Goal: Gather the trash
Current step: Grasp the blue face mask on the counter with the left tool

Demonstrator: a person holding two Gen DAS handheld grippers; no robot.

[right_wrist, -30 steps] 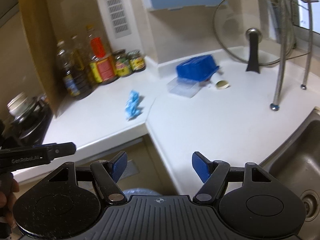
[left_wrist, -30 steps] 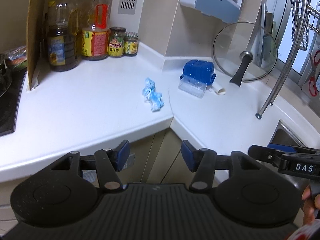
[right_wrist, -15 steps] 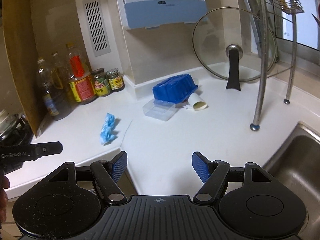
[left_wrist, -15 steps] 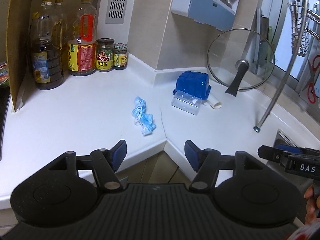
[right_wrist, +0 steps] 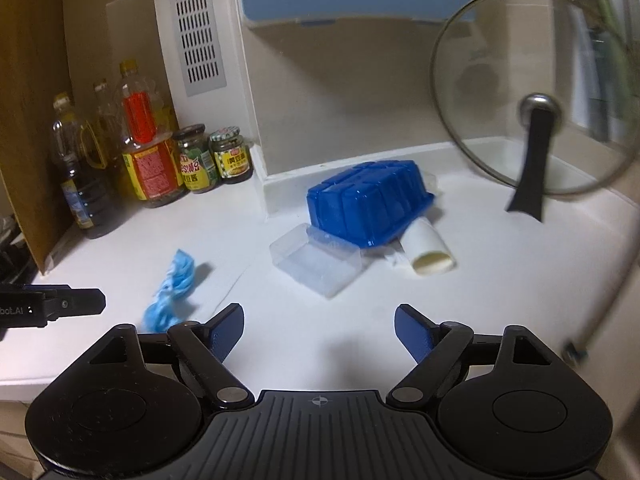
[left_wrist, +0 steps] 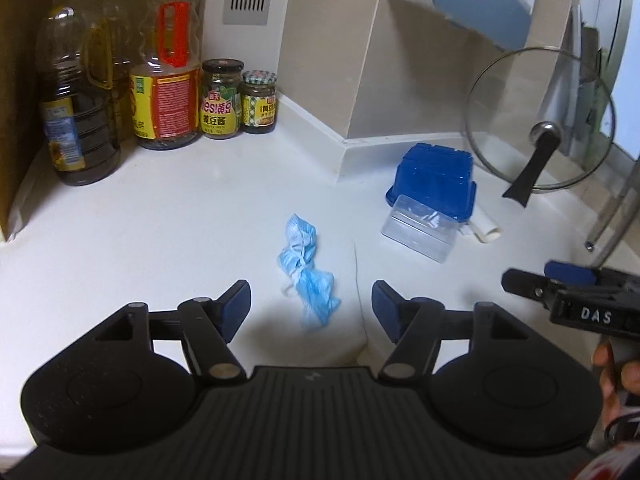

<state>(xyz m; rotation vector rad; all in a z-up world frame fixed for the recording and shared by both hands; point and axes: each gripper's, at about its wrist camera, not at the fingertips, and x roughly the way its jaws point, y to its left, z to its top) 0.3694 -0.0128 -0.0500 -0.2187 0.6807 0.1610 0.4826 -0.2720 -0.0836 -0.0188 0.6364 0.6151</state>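
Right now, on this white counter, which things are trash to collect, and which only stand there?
Trash to collect: crumpled blue face mask; clear plastic box; blue plastic tray; white paper cup.

Only standing there: oil bottles; sauce jars; glass pot lid.

— How are the views set?
— Each is taken from behind its own fingers, angled down at the counter [left_wrist: 160, 232], close.
— What is shared?
— The mask [left_wrist: 306, 272] [right_wrist: 170, 292], tub [left_wrist: 434, 176] [right_wrist: 368, 204], bottles and lid are seen in both.
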